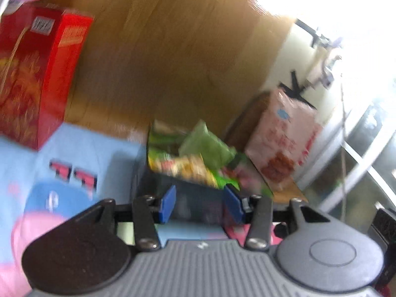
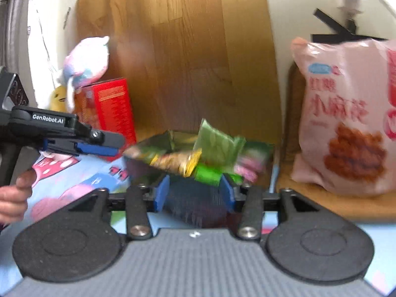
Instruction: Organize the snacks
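Sitting dead ahead of both grippers is the dark basket (image 2: 195, 203), stuffed with green and yellow snack packets (image 2: 198, 153) on the blue cartoon cloth (image 2: 99, 178). Right gripper (image 2: 194, 193) has its blue pads spread, straddling the basket's near wall but not clamped. Left gripper (image 1: 201, 204) is spread too and empty, coming in from the left, its tip just beside the packets in the right view. Right looks nearer. Off right, a big pink snack bag (image 2: 346, 123) stands upright; left, a red box (image 2: 111, 109) against the wooden board (image 2: 185, 49).
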Demonstrator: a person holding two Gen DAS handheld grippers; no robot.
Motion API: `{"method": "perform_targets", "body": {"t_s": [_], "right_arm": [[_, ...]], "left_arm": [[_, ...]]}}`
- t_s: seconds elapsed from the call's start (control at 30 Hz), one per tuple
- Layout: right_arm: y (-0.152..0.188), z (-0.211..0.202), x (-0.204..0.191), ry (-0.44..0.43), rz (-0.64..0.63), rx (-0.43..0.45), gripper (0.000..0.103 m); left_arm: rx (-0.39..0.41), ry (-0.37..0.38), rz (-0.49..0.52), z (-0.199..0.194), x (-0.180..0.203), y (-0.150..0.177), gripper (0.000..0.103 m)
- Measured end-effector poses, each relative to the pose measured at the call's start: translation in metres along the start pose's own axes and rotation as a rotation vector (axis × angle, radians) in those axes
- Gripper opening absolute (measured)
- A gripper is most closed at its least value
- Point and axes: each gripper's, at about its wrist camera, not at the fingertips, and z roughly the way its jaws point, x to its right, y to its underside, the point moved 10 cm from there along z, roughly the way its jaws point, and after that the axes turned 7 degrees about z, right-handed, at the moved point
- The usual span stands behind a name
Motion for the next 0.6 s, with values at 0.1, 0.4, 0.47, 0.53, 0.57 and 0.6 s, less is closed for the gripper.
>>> {"method": "perform_targets", "body": {"t_s": [0.1, 0.4, 0.47, 0.53, 0.57, 0.6], "right_arm": [[0.029, -0.027, 0.002, -0.013, 0.034, -0.038, 0.051], [0.107, -0.074, -0.011, -0.061, 0.161, -0.152, 0.051], [0.114, -0.077, -0.016, -0.071, 0.176, -0.155, 0.051], [0.118, -0.081, -0.021, -0.076, 0.179, -0.147, 0.051], [0.118, -0.080, -0.022, -0.077, 0.179, -0.143, 0.051], [0.118, -0.080, -0.024, -0.077, 0.178, -0.139, 0.051]], "left_arm": [[-0.067, 0.042, -0.006, -0.009, 0.012, 0.038, 0.044], [-0.242, 0.158, -0.022, -0.017, 0.052, 0.129, 0.047], [-0.242, 0.168, -0.021, -0.022, 0.057, 0.135, 0.048], [-0.250, 0.174, -0.026, -0.025, 0.060, 0.141, 0.048], [-0.251, 0.172, -0.023, -0.026, 0.061, 0.142, 0.048], [-0.248, 0.164, -0.011, -0.028, 0.062, 0.143, 0.048]]}}
